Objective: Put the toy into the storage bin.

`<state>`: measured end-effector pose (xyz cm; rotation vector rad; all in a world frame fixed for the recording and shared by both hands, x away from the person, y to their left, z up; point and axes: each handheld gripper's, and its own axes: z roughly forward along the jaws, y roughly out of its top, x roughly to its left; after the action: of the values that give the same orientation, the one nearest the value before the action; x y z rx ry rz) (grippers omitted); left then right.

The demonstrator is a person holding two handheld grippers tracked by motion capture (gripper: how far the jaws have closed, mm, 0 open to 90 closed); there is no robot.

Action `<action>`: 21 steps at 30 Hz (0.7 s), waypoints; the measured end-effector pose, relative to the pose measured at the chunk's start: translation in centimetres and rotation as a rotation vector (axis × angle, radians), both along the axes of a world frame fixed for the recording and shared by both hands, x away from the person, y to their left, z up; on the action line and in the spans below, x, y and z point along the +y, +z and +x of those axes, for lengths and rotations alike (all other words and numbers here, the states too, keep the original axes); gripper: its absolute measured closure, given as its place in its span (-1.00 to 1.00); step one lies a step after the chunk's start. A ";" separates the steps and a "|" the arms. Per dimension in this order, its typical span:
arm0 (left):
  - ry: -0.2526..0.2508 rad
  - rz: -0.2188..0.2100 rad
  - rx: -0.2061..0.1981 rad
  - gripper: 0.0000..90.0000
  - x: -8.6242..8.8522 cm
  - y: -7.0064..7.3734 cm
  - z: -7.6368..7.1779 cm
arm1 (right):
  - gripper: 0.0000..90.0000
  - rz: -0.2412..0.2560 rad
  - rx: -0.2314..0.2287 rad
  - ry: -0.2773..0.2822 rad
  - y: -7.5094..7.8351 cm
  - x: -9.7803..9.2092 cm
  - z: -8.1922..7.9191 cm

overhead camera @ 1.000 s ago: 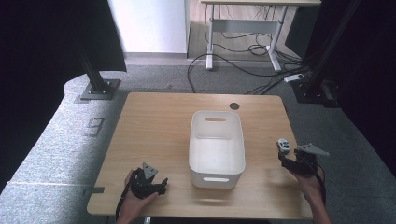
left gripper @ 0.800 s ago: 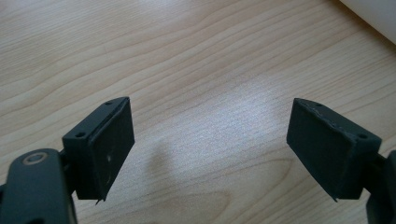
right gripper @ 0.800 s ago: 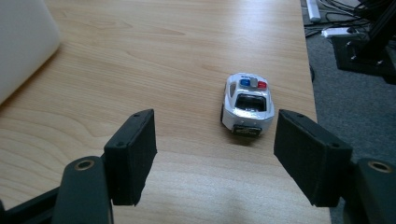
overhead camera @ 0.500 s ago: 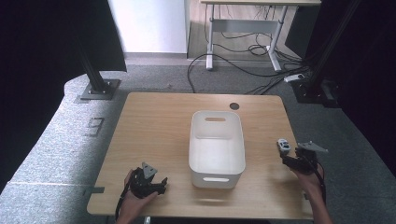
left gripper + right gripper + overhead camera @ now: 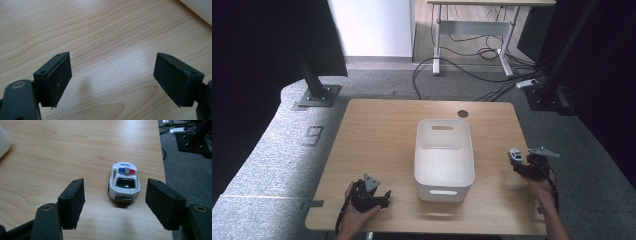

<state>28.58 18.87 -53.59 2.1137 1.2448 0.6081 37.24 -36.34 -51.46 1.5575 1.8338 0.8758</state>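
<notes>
A wooden table (image 5: 382,145) is seen from the high view, with a white bin (image 5: 443,152) standing near its middle, its long side running away from the person. A toy police car (image 5: 515,155) is seen at the right edge of the table, well apart from the bin.

The right gripper (image 5: 528,165) is held just behind the car, near the table's right edge. In the right gripper view its jaws are spread wide, and nothing is held between them. The toy police car (image 5: 124,181) lies on the wood just ahead of the jaw tips, nearer the right jaw and not touched by either. Detail lost from above is resolved here: a white body, a blue and red light bar, the word POLICE on the roof, the rear end facing the camera. A rounded corner of the bin (image 5: 4,141) is caught at the left edge of this view.

The left gripper (image 5: 374,195) is held low over the near left part of the table, beside the bin's near end. In the left gripper view its jaws are likewise spread wide over bare wood, with nothing between them. A sliver of the bin (image 5: 200,10) is recorded at the upper right corner.
</notes>
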 end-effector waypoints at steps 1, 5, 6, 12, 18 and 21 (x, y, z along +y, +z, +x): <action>-0.001 -0.001 -0.001 -0.66 0.0 0.0 0.0 | -0.31 0.001 0.002 0.001 0.0 0.0 0.1; -0.001 -0.001 -0.002 -0.66 0.0 0.1 -0.1 | -0.30 0.003 0.013 -0.009 -0.2 -0.1 0.5; -0.001 -0.001 -0.002 -0.66 0.0 0.1 -0.1 | -0.30 0.005 0.016 -0.010 -0.2 -0.1 0.6; -0.004 -0.001 -0.001 -0.66 0.0 0.0 0.0 | -0.28 0.004 0.021 -0.011 -0.2 -0.2 1.2; -0.001 0.000 -0.003 -0.66 0.0 0.1 0.0 | -0.26 -0.003 0.030 -0.016 -0.2 -0.3 1.9; -0.001 0.000 -0.003 -0.66 0.0 0.1 0.0 | -0.25 -0.006 0.037 -0.015 -0.2 -0.2 2.2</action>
<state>28.56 18.91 -53.53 2.1129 1.2415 0.6111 39.47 -36.57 -51.64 1.5923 1.8466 0.8390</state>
